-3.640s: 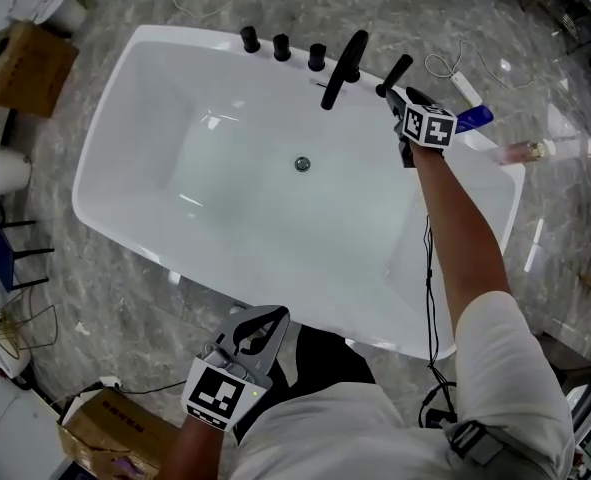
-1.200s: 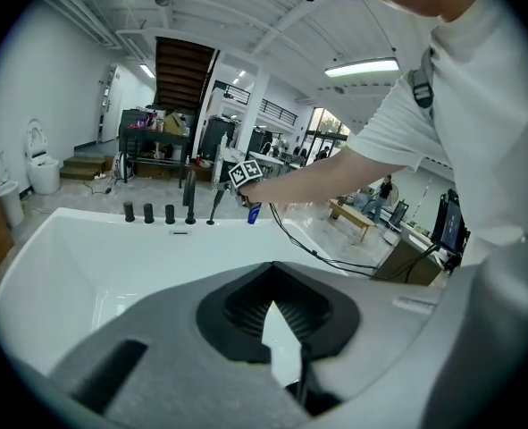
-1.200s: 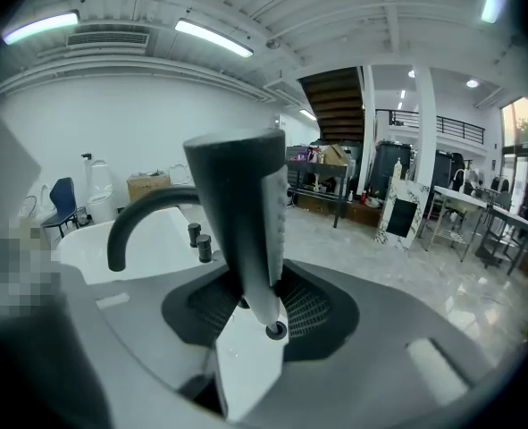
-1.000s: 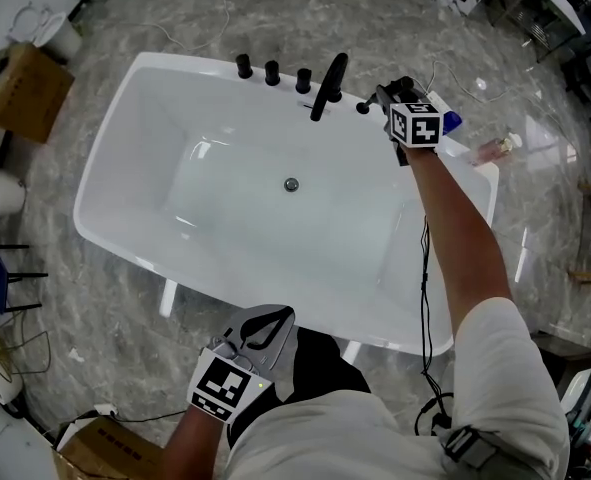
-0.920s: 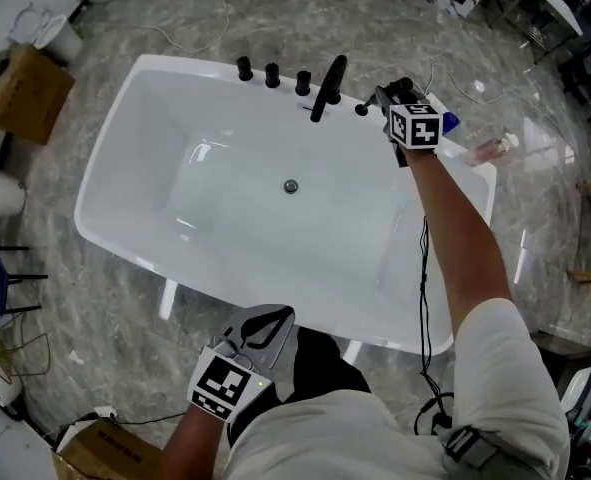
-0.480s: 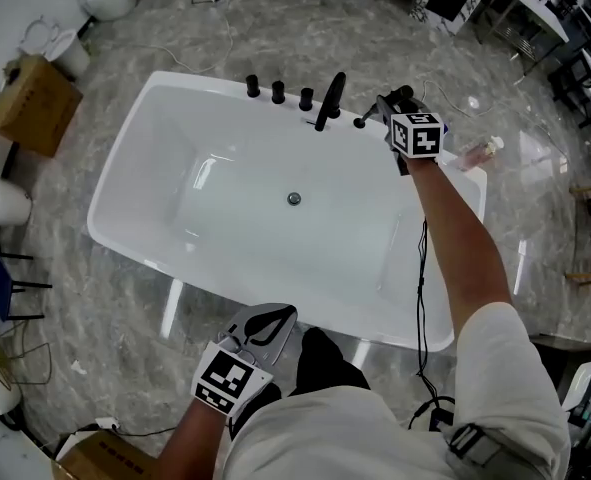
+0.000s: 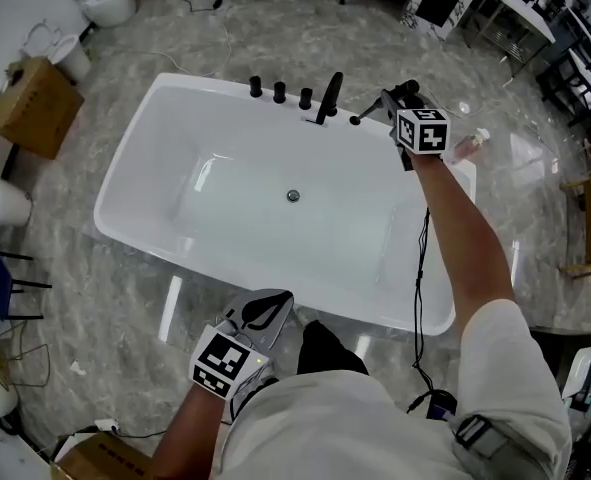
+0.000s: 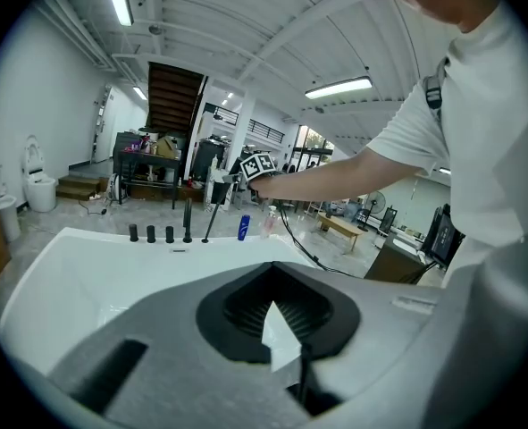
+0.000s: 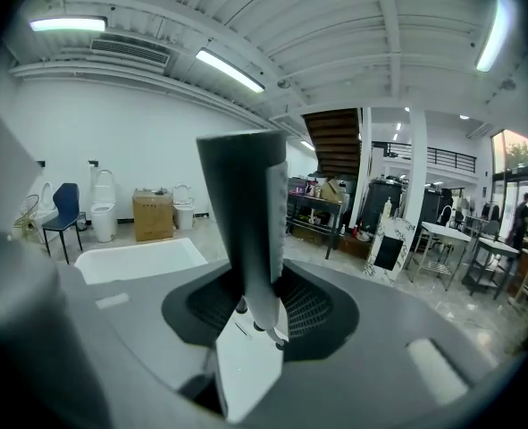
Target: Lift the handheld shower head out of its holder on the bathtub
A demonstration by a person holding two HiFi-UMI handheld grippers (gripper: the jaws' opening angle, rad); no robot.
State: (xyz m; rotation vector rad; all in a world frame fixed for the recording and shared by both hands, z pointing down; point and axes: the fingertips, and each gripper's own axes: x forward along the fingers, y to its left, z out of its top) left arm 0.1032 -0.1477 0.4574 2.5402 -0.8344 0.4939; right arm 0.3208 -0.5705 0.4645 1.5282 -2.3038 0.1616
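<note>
Two claws, right claw (image 7: pixel 388 102) clamps shower head (image 9: pixel 246 213), left claw (image 7: pixel 275 301) closed empty, spout (image 7: pixel 328 96) beside

Since the earliest picture, the handheld shower head (image 7: pixel 367 112) has left its steep lean on the far rim of the bathtub (image 7: pixel 175 138). It now lies at a flatter slant, clamped in the right tool (image 7: pixel 393 98), with its lower end reaching out toward the spout (image 7: pixel 327 96). Over the last second we have drawn up and back. The bathtub looks smaller in the head view and more marble floor (image 7: pixel 125 298) shows around it, and the right tool has risen with us, carrying the shower head. The blue bottle (image 8: pixel 243 228), once plain beside that tool, is now hidden behind it in the head view and shows only in the left gripper view.
</note>
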